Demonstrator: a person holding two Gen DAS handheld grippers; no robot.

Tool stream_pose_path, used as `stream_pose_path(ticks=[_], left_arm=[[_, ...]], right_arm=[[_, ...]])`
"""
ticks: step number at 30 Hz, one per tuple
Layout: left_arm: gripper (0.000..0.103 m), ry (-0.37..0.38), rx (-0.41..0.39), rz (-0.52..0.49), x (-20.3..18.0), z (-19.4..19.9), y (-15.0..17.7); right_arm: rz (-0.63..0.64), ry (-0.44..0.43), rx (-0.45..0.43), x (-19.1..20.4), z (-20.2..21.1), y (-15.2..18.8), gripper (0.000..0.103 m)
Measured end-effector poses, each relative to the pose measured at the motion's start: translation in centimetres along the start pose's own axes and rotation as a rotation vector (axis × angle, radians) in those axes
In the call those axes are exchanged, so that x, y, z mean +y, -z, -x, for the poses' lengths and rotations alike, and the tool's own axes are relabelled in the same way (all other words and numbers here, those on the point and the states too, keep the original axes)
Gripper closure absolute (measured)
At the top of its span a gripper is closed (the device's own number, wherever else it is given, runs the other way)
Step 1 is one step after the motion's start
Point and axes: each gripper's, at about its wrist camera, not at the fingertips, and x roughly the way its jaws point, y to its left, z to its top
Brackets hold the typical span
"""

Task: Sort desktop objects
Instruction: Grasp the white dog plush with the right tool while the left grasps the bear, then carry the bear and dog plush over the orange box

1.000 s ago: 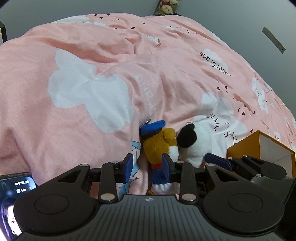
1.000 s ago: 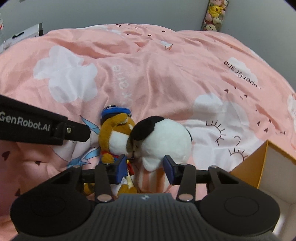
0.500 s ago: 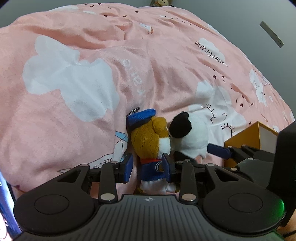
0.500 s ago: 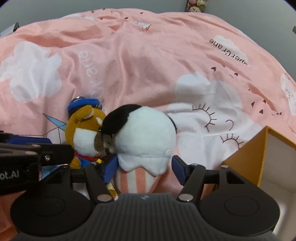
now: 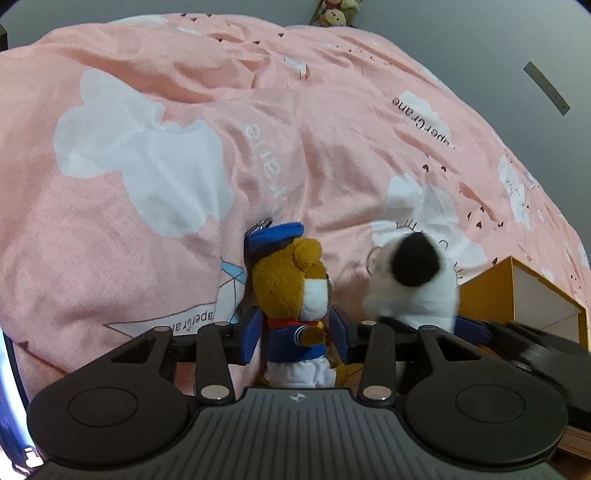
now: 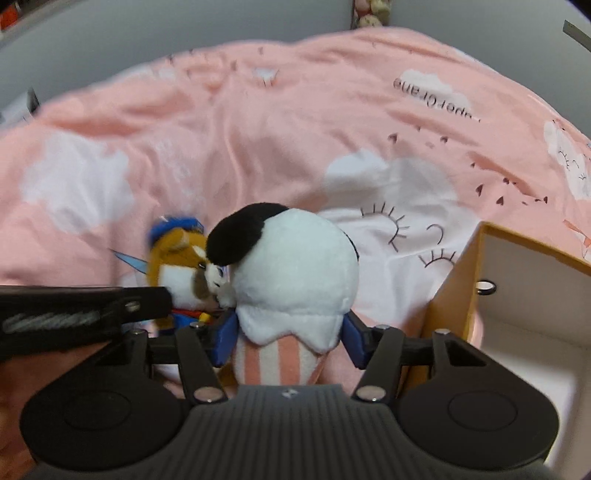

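A brown plush dog (image 5: 291,295) in a blue sailor suit and cap stands between the pads of my left gripper (image 5: 295,338), which is shut on its body. A white ice-cream plush (image 6: 291,273) with a black patch and striped cone sits between the pads of my right gripper (image 6: 290,341), which is shut on it. The two toys are side by side, heads close together; the dog shows in the right wrist view (image 6: 177,258), the ice-cream plush in the left wrist view (image 5: 413,284). Both are raised off the pink blanket (image 5: 184,147).
An open orange box (image 6: 517,295) with a white inside stands just right of the right gripper; it also shows in the left wrist view (image 5: 517,291). The rumpled pink blanket (image 6: 258,129) covers everything else. Plush toys hang on the far wall (image 5: 332,9).
Both grippers moved forward around their toys and closed on them. The toys have been lifted a little and the ice-cream plush has shifted right, away from the dog.
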Motion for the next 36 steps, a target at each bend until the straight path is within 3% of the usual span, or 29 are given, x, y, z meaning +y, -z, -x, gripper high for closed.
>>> stream_pose_path(ticks=[5, 11, 17, 24, 26, 31, 36], left_arm=[[0.056, 0.008, -0.002, -0.007, -0.5, 0.0, 0.1], [0.054, -0.016, 0.021, -0.032, -1.3, -1.4, 0.3], [0.049, -0.067, 0.04, -0.042, -2.2, -3.2, 0.5], [0.052, -0.14, 0.108, -0.008, -1.8, -6.3, 0.5], [0.059, -0.129, 0.097, -0.011, -1.5, -6.2, 0.9], [0.061, -0.114, 0.07, -0.041, -1.8, -4.8, 1.4], [0.061, -0.039, 0.017, -0.059, -2.4, -1.9, 1.5]], right_arm=[[-0.115, -0.104, -0.11, -2.7, 5.3, 0.5, 0.043], [-0.313, -0.116, -0.193, -7.7, 10.1, 2.0, 0.043], [-0.432, 0.028, -0.175, -11.6, 11.8, 5.2, 0.042], [-0.486, 0.07, -0.13, -12.8, 11.4, 7.6, 0.042], [-0.484, 0.078, -0.127, -12.8, 11.5, 8.1, 0.042], [-0.496, 0.085, -0.107, -13.5, 11.2, 8.9, 0.042], [-0.489, 0.087, -0.073, -14.4, 10.9, 9.8, 0.042]])
